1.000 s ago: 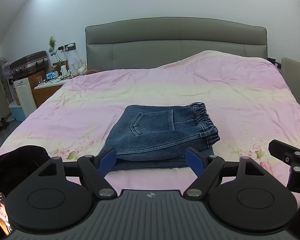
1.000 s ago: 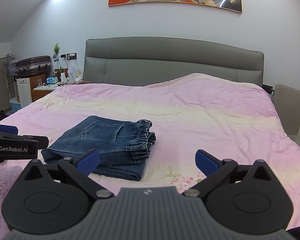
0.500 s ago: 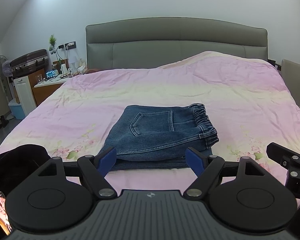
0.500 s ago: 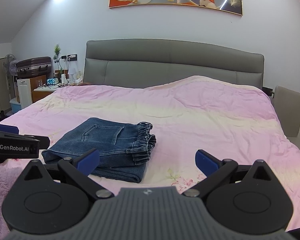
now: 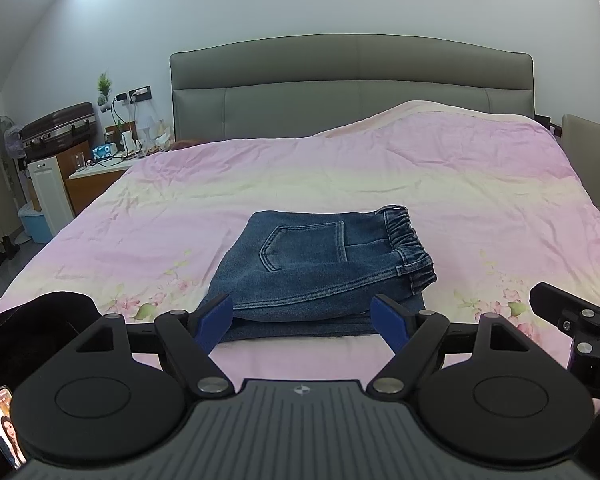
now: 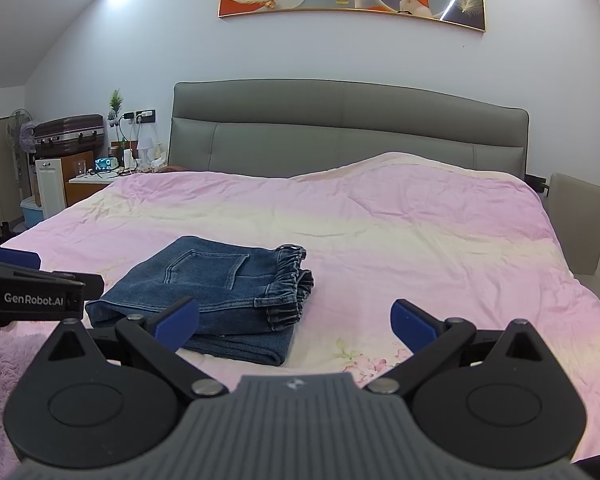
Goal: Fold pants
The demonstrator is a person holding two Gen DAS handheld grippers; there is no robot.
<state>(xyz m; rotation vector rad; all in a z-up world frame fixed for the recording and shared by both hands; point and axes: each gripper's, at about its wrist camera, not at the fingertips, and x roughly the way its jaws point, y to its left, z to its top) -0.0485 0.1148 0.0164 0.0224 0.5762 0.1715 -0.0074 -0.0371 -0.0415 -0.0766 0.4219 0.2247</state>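
Both grippers, left gripper (image 5: 304, 318) and right gripper (image 6: 296, 320), gape empty; folded jeans (image 5: 320, 272) look soft, thick: pinch near stacked edge.

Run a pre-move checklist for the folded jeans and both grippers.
1. Left gripper open and empty: ok.
2. Right gripper open and empty: ok.
3. Jeans folded into a compact stack, pocket up: ok.
4. Layers aligned: not ok, the bottom layer sticks out past the near edge.
5. Jeans resting flat on the pink bedspread, away from its edges: ok.
6. Underside layers free of bunching: cannot tell, hidden.
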